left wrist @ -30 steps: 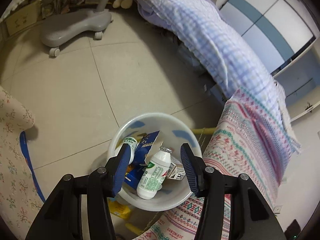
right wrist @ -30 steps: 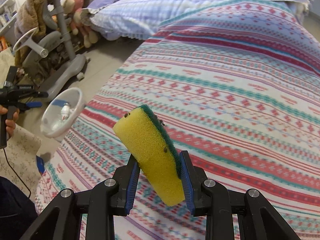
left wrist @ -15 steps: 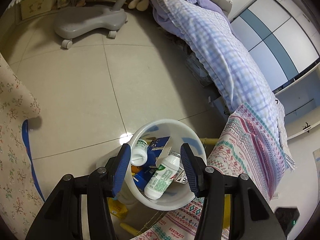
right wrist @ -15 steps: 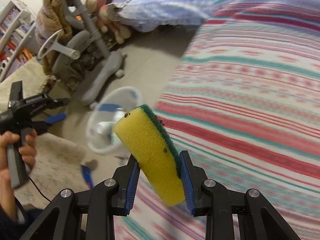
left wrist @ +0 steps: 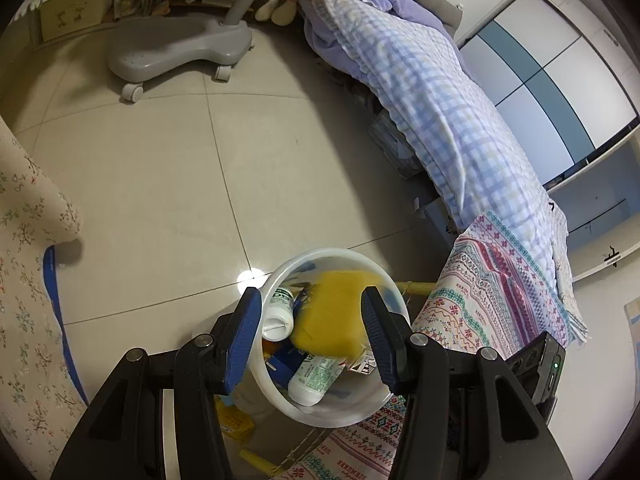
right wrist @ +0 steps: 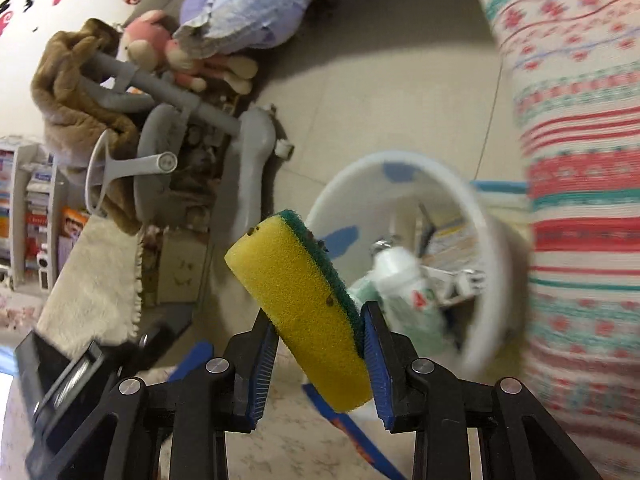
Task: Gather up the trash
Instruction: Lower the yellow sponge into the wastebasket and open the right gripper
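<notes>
R gripper (right wrist: pixel 320 354) has swung off the striped blanket (right wrist: pixel 580 200) and over to the bin (right wrist: pixel 486 216). A sec ago the sponge (right wrist: pixel 298 300) was up over the bed w/ the bin small and far off to the side; now the bin fills the right wrist view right behind it. From the left wrist view the sponge (left wrist: pixel 334 312) shows as a yellow blur inside the bin (left wrist: pixel 280 280) rim, over the bottles (left wrist: pixel 278 312) and a blue carton. So the carry looks about done; drop is the step in hand.

Fingers: R jaws have just been opening, sponge between them. A gap shows on the left side between pad and the yellow face, and the sponge leans on the right pad by its green scrub side. Reads as a grip let go, not a pinch. Can't tell if it's falling yet or just resting there.

L gripper (left wrist: pixel 312 336) sits half spread, same as before, nothing clamped. Its fingers only frame the bin mouth from above; sponge and bottles seen between them are down in the bin, not touching the pads. How the bin is held up I can't tell.

Likely next: sponge in, R pulls out, goes looking for more trash.
</notes>
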